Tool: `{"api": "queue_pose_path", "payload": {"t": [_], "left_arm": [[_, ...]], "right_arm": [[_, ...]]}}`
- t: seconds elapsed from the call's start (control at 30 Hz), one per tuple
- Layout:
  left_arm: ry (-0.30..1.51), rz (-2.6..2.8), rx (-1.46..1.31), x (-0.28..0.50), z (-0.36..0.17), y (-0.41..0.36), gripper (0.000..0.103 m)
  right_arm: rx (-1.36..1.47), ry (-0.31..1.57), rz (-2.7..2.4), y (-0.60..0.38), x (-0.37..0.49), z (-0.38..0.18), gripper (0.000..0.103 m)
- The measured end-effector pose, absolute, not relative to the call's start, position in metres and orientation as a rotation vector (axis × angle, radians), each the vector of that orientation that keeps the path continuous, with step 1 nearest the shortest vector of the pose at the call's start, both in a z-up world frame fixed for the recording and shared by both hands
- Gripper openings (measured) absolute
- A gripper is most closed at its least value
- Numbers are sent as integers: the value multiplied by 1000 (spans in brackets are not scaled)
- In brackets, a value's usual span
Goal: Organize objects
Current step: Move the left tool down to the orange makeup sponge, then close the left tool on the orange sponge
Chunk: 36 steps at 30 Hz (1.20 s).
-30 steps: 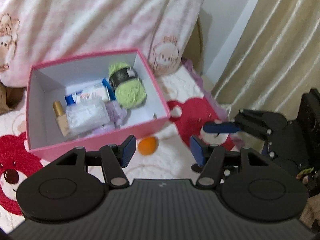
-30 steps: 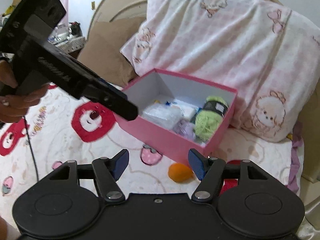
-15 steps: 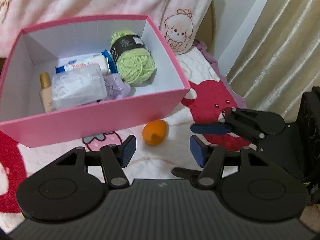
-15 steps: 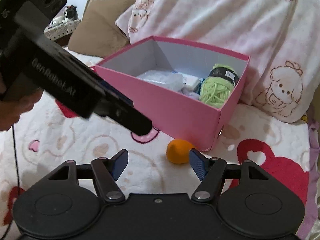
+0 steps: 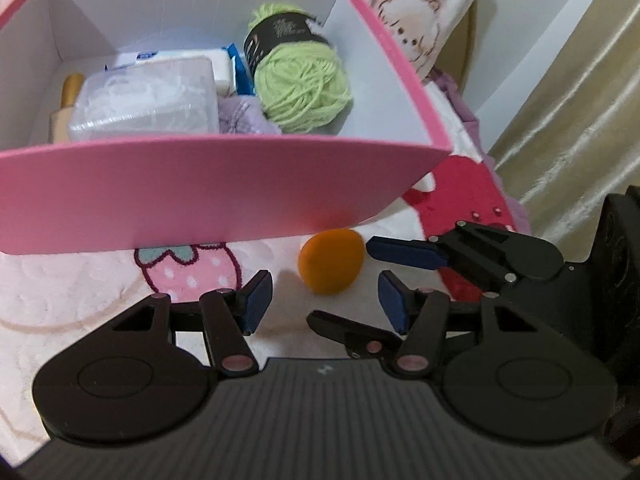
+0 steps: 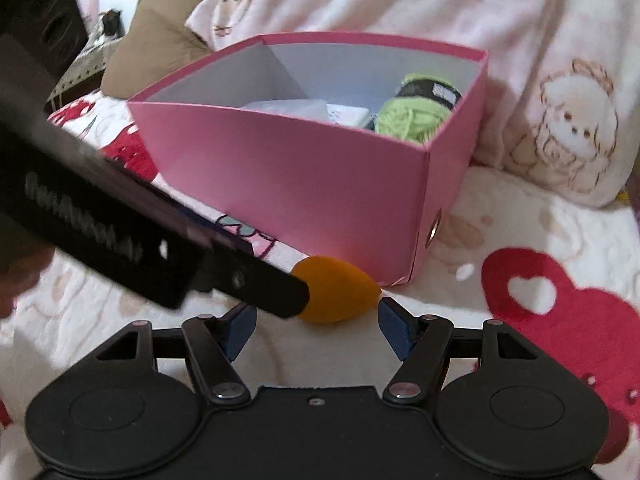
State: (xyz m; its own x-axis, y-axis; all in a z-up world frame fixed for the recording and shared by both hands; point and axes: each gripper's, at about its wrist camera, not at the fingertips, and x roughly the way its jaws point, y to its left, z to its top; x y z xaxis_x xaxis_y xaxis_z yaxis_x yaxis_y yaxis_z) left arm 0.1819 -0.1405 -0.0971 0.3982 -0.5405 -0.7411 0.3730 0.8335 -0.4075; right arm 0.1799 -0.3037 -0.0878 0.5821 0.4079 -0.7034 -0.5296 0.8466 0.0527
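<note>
Both hand-held grippers have closed in on the last loose item, an orange egg-shaped sponge [image 5: 331, 261] lying on the printed bedspread [image 5: 80, 292] just outside the near right corner of the pink box [image 5: 192, 196]. A second ago the two tools hung well back, with the whole box and a wide stretch of bedspread in view; now the box's front wall fills both wrist views and the sponge sits just ahead of the fingertips. The left gripper [image 5: 324, 300] is spread wide and holds nothing, the sponge lying beyond the gap between its blue pads. The right gripper [image 6: 316, 326] is likewise wide open and empty, and in its own view the sponge [image 6: 340, 294] rests just ahead of its fingers, partly hidden by the left tool crossing from the left. Inside the box lie a green yarn ball [image 5: 302, 92], a clear plastic packet [image 5: 146, 100], a white and blue pack [image 5: 224, 68], a lilac cloth [image 5: 240, 120] and a gold-capped bottle [image 5: 66, 108]. The approach appears all but done; closing on the sponge and lifting it over the rim looks like what remains, though with two tools converging it is unclear which will take it.
</note>
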Motion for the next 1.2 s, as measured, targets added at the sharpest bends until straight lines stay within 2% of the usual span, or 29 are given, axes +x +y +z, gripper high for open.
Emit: {"api": "queue_pose_path", "payload": {"t": [0.07, 0.27, 0.33, 0.43, 0.73, 1.2], "left_arm": [[1000, -576, -202, 184, -104, -142, 56], [996, -576, -205, 181, -113, -149, 42], [983, -573, -179, 179, -111, -151, 36], [976, -574, -170, 178, -108, -152, 33], [977, -565, -117, 163, -91, -153, 32], [1047, -556, -101, 131, -66, -141, 32]], "right_arm": [[-170, 775, 546, -301, 183, -94, 72], [-122, 753, 540, -305, 184, -102, 72], [-121, 741, 544, -307, 182, -102, 68], [-115, 730, 546, -308, 177, -100, 59], [-151, 716, 525, -297, 162, -87, 54], [-154, 765, 500, -277, 123, -60, 53]]}}
